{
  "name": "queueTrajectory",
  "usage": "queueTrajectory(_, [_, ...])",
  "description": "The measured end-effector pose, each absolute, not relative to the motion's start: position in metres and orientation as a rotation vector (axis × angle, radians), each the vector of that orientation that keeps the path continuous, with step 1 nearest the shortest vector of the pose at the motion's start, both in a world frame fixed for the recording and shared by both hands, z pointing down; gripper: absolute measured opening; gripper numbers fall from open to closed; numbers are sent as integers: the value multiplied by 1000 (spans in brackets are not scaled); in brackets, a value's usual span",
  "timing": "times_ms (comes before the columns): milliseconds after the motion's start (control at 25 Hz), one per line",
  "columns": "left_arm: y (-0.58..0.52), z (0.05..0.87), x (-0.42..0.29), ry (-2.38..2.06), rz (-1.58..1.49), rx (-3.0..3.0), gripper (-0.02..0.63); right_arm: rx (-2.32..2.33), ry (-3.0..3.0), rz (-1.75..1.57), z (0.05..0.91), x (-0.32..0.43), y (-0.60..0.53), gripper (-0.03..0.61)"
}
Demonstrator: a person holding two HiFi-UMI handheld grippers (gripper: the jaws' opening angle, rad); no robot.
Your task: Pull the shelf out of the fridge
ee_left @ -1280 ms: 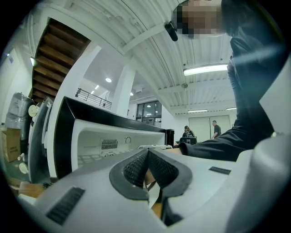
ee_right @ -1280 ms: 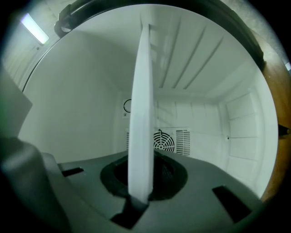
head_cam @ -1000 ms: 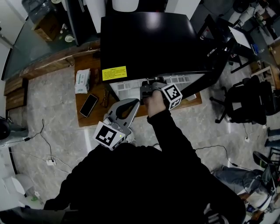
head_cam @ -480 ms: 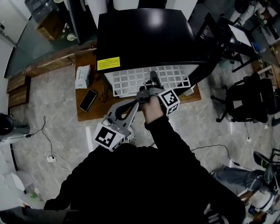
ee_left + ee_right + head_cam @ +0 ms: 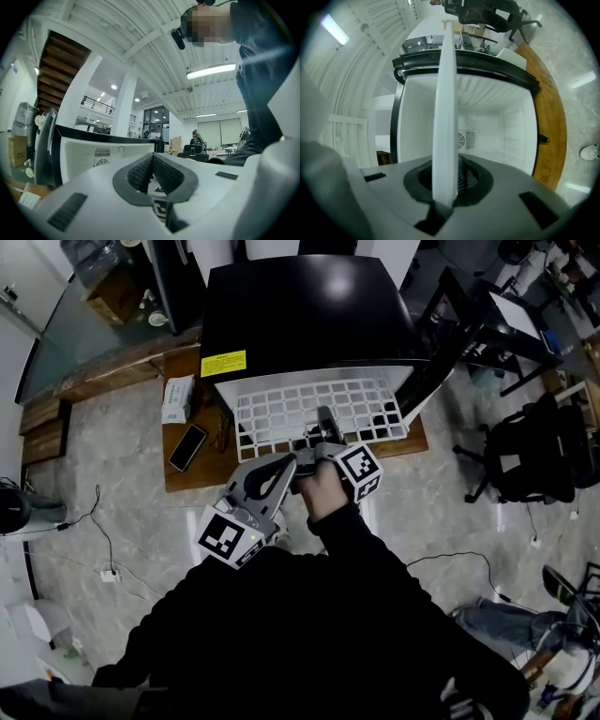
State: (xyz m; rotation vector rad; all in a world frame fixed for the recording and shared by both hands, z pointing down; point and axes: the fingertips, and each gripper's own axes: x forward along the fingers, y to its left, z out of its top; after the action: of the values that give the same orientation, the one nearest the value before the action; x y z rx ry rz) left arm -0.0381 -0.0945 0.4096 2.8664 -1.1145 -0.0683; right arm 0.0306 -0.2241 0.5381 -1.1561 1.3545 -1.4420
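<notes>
Grey stone floor [image 5: 122, 484] below; black box fridge [image 5: 309, 315] ahead of R gripper [image 5: 323, 418], jaws pinching front edge of white wire-grid shelf [image 5: 281, 409], which sticks partway out. L gripper [image 5: 288, 463] alongside, jaws pressed together, empty.

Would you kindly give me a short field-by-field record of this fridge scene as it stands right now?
fridge: black, door open, standing on a low wooden table
shelf: white wire grid, sticking far out of the fridge front
right hand-held gripper: shut on the shelf's front edge
left hand-held gripper: shut, empty, beside the right one
other items on table: phone, tissue pack
</notes>
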Motion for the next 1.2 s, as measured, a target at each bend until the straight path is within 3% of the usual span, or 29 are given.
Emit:
queueTrajectory(440, [-73, 394, -15, -1102, -95, 2886, 6, -1176, 1710, -1363, 517, 59, -138, 31])
queueTrajectory(880, [-53, 406, 3, -1191, -47, 2841, 6, -1265, 2106, -1061, 482, 122, -95, 31])
queueTrajectory(1200, [-36, 402, 22, -1302, -38, 2775, 6, -1344, 2513, -581, 422, 162, -79, 31])
